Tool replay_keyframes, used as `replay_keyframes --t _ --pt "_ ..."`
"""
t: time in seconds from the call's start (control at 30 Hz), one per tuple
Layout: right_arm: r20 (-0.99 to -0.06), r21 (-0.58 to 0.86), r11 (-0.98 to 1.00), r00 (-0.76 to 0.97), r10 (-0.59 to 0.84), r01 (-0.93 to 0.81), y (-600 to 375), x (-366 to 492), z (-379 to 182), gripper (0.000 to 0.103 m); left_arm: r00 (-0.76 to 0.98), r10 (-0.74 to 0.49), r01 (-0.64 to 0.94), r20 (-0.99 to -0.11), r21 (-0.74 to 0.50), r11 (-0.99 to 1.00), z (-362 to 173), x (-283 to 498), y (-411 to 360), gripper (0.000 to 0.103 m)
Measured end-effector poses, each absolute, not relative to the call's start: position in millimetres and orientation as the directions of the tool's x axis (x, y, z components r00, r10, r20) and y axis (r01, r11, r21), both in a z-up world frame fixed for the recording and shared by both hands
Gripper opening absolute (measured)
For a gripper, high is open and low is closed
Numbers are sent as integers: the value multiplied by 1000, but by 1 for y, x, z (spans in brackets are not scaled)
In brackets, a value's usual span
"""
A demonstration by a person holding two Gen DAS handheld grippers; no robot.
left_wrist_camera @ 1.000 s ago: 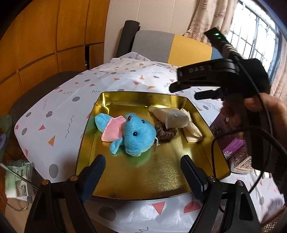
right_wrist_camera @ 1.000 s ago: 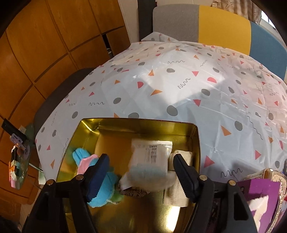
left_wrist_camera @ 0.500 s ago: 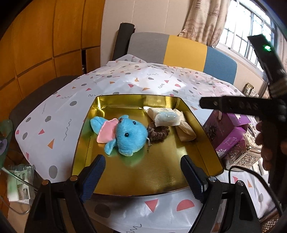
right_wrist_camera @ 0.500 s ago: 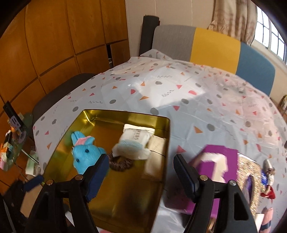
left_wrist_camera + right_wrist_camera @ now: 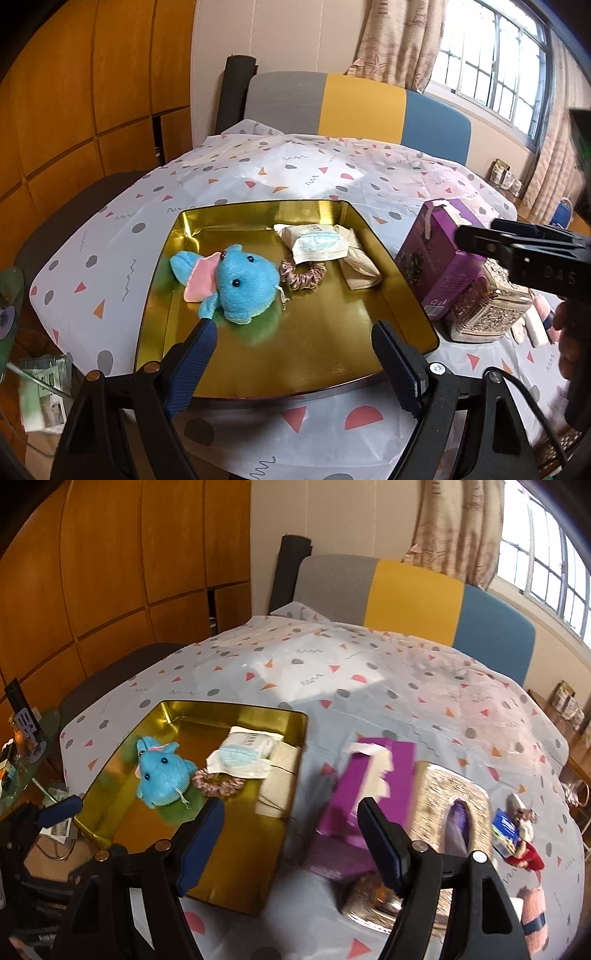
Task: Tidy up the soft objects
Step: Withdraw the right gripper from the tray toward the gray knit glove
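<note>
On the desk [image 5: 229, 184], as the left wrist view showed it, a gold tray [image 5: 402, 273] held a blue plush elephant [image 5: 236, 284] on its left side, a pink-brown scrunchie [image 5: 303, 275] touching the toy's right flank, a packaged face mask [image 5: 317, 245] overlapping the scrunchie's far edge, and a beige pouch [image 5: 360, 269] partly under the packet. The left tool [image 5: 295, 365] hung above the tray's near rim, its blue-padded fingers spread wide and holding nothing. Right of the tray stood a purple box [image 5: 439, 266], with an ornate silver box [image 5: 491, 299] just beside it.

In the right wrist view, the right tool [image 5: 291, 838] hovered between the tray [image 5: 295, 720] and the purple box [image 5: 373, 771], fingers wide apart and empty. The elephant [image 5: 162, 775], scrunchie [image 5: 218, 784], mask packet [image 5: 243, 757] and pouch [image 5: 282, 771] lay inside the tray. The silver box [image 5: 439, 797] sat right of the purple one, a small doll [image 5: 524, 834] lay farther right, and a pink fuzzy item [image 5: 532, 904] showed at the lower right edge.
</note>
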State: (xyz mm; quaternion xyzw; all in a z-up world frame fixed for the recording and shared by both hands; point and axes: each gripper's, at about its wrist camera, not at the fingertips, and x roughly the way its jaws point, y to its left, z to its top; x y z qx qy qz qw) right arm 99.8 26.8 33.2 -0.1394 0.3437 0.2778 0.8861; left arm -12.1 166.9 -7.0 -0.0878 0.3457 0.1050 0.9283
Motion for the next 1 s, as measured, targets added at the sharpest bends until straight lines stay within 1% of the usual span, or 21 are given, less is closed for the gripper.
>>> replay_keyframes --t 0.2,0.43,0.57,0.7,0.83,0.93,1.0 --pt "-678 -47 858 648 348 -511 -20 100 34 76 738 115 -223 -665 -80 972 -7 -9 156 86" --pt "-669 3 930 690 275 -367 -86 113 35 76 735 94 -183 -672 -63 981 -7 -5 139 86" --pt "-655 15 961 724 217 -275 -127 117 39 76 742 55 -131 -668 -64 989 -3 0 126 86" --pt "-649 51 991 750 125 -122 -184 124 40 76 746 14 -76 -665 -64 995 -1 6 109 86" --pt "-677 101 992 736 12 77 -246 131 28 76 739 -27 -10 -673 -52 999 -3 12 88 86" --pt "-709 157 969 704 -26 193 -286 139 14 76 727 -54 35 -684 -42 999 -5 16 74 86" --pt "-728 192 957 686 -9 216 -301 142 6 76 720 -68 56 -691 -39 998 -7 17 65 86"
